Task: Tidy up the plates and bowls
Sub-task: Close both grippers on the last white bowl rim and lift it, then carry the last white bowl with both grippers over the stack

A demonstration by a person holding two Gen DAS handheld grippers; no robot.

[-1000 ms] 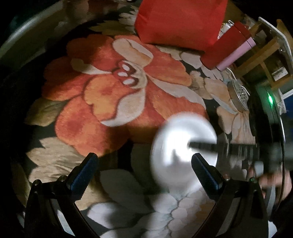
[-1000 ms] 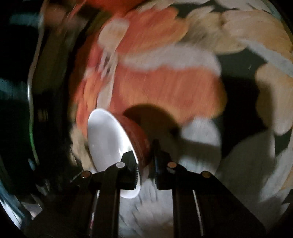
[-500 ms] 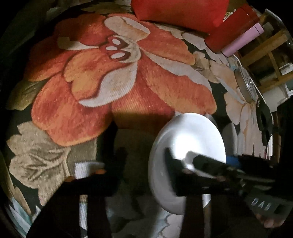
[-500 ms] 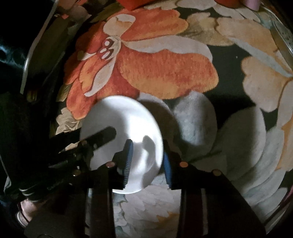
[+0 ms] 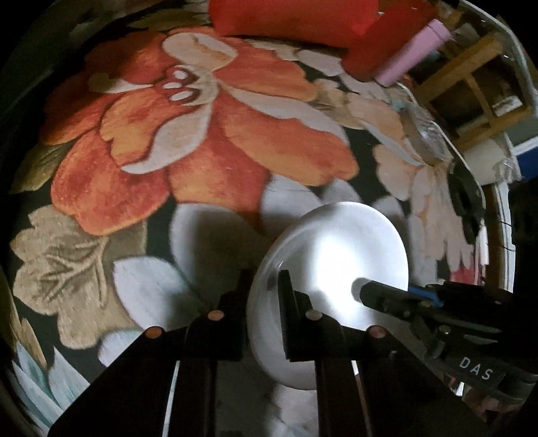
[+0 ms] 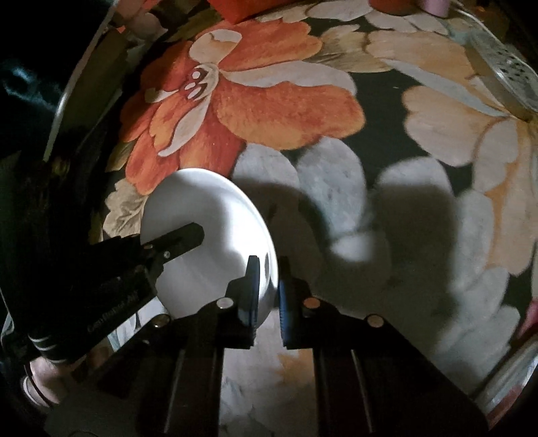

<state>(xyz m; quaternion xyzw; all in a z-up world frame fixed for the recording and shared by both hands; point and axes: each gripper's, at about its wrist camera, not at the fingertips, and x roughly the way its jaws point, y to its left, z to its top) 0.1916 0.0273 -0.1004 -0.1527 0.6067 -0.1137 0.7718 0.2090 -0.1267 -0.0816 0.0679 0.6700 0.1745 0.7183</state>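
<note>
A bowl with a white inside shows in the left wrist view (image 5: 336, 255) and the right wrist view (image 6: 201, 215). It is held tilted above the floral cloth. My left gripper (image 5: 264, 289) is shut on its near rim, one finger on each side. My right gripper (image 6: 267, 285) is shut on the opposite rim. The right gripper also shows in the left wrist view (image 5: 380, 295), and the left gripper in the right wrist view (image 6: 188, 238).
A floral tablecloth (image 5: 201, 141) covers the table. A red box (image 5: 289, 16), a red and pink case (image 5: 403, 50) and a perforated metal lid (image 6: 507, 80) lie at the far side. A wooden rack (image 5: 477, 84) stands at the far right.
My left gripper, open a second ago, has closed on the bowl's rim. The right gripper has kept its hold and the bowl has turned its white inside toward the left camera.
</note>
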